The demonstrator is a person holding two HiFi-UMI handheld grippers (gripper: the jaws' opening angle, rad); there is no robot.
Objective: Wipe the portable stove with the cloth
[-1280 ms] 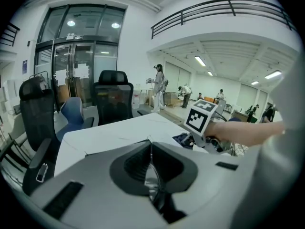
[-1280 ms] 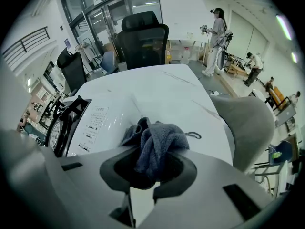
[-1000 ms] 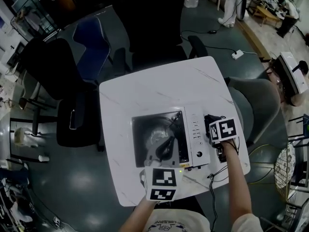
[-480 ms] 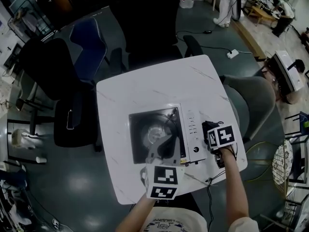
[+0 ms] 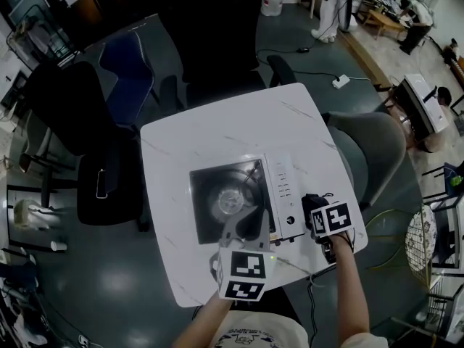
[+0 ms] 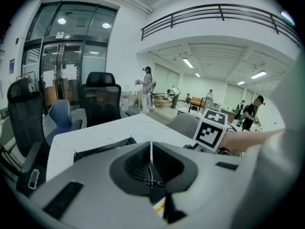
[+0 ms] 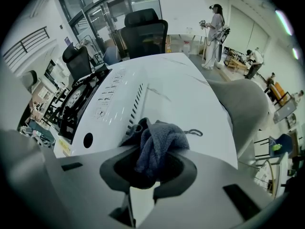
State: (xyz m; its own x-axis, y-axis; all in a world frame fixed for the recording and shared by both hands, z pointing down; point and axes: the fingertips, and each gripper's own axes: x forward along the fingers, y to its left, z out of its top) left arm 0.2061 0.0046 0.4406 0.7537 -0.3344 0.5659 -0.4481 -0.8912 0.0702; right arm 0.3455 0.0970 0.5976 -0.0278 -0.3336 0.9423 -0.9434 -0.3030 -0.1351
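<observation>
We are looking down on a white marble-patterned table that is carrying the portable stove. The left gripper is hovering over the stove's near edge. Its jaws are pressing together along a thin seam and gripping nothing. The burner grate is lying just ahead of it.

The right gripper is sitting to the right of the stove's white control panel. Its jaws are closing around the bunched grey cloth. The cloth is bulging forward out of them, just beside the stove's vented side wall. We cannot tell whether the two are touching.

Beyond both grippers the tabletop is running bare to its far edge. Black office chairs and a blue chair are standing past that edge on a dark floor. A grey chair is standing to the right of the right gripper. Far ahead of the left gripper, glass doors are closing off the hall under a railed balcony. A person is standing far ahead of the right gripper.
</observation>
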